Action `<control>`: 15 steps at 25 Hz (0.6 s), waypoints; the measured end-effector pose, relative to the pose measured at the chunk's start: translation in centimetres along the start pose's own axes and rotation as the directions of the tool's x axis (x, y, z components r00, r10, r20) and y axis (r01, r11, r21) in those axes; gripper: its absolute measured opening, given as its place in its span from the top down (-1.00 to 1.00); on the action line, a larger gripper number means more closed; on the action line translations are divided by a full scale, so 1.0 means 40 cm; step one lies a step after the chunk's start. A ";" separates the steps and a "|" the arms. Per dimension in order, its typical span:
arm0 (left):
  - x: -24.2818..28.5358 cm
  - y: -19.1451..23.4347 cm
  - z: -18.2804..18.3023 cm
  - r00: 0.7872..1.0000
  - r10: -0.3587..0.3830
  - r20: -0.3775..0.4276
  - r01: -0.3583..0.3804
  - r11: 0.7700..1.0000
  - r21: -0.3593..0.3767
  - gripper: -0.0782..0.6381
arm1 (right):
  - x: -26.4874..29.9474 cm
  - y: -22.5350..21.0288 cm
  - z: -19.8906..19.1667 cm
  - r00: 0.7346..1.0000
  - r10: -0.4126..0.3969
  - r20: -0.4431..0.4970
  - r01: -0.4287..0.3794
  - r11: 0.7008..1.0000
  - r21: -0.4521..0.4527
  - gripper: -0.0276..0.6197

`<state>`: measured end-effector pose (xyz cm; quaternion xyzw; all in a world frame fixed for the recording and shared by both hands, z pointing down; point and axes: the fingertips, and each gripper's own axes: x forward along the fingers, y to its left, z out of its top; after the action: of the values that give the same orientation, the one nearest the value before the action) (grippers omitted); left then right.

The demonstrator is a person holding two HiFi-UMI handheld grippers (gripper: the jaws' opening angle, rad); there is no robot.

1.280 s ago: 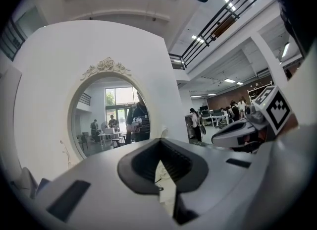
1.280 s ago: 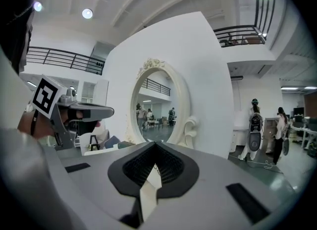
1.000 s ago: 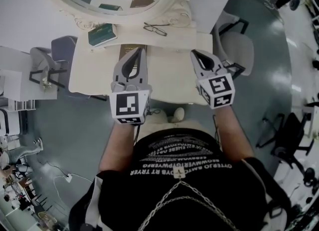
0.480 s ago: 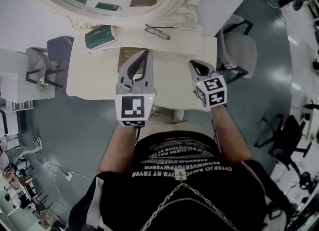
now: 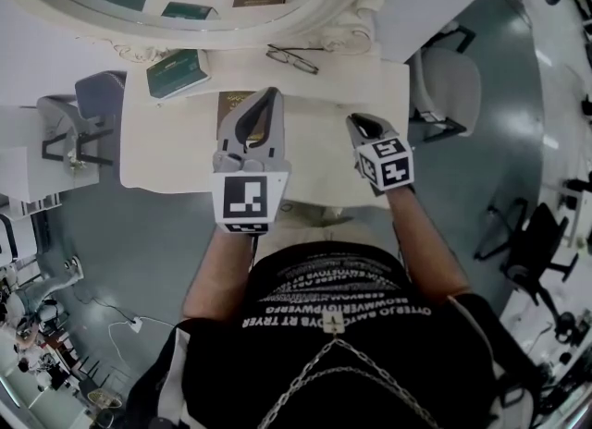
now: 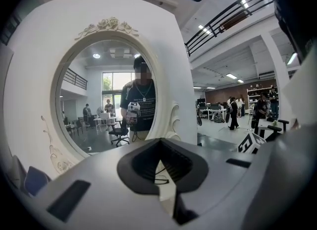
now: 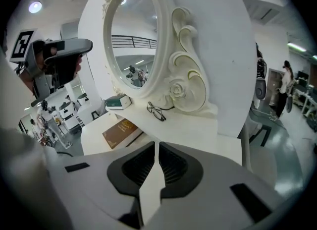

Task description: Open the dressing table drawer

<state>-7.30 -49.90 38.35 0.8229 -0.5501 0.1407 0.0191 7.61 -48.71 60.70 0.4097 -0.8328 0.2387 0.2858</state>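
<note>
Left claw (image 5: 271, 94) and right claw (image 5: 357, 122), both closed empty, hover above the dressing table (image 5: 166, 145) running left-right.

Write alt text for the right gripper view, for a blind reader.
The right gripper, jaws shut with nothing between them, points down at a white dressing table. On its top lie a brown book, a pair of glasses and a green book, in front of an ornate oval mirror.
</note>
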 end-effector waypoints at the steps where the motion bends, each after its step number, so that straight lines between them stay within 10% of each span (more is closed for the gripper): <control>1: 0.008 0.005 -0.009 1.000 -0.004 -0.005 0.004 1.000 -0.005 0.77 | 0.016 -0.006 -0.009 1.000 -0.003 -0.013 0.003 1.000 0.007 0.89; 15: 0.072 0.067 -0.084 0.998 -0.021 -0.064 0.019 0.999 -0.037 0.77 | 0.205 -0.075 -0.125 0.984 -0.059 -0.170 0.087 0.982 0.166 0.59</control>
<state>-9.41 -52.93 41.97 0.8230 -0.5433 0.1572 0.0531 7.34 -51.68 70.31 0.4423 -0.7669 0.3322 0.3254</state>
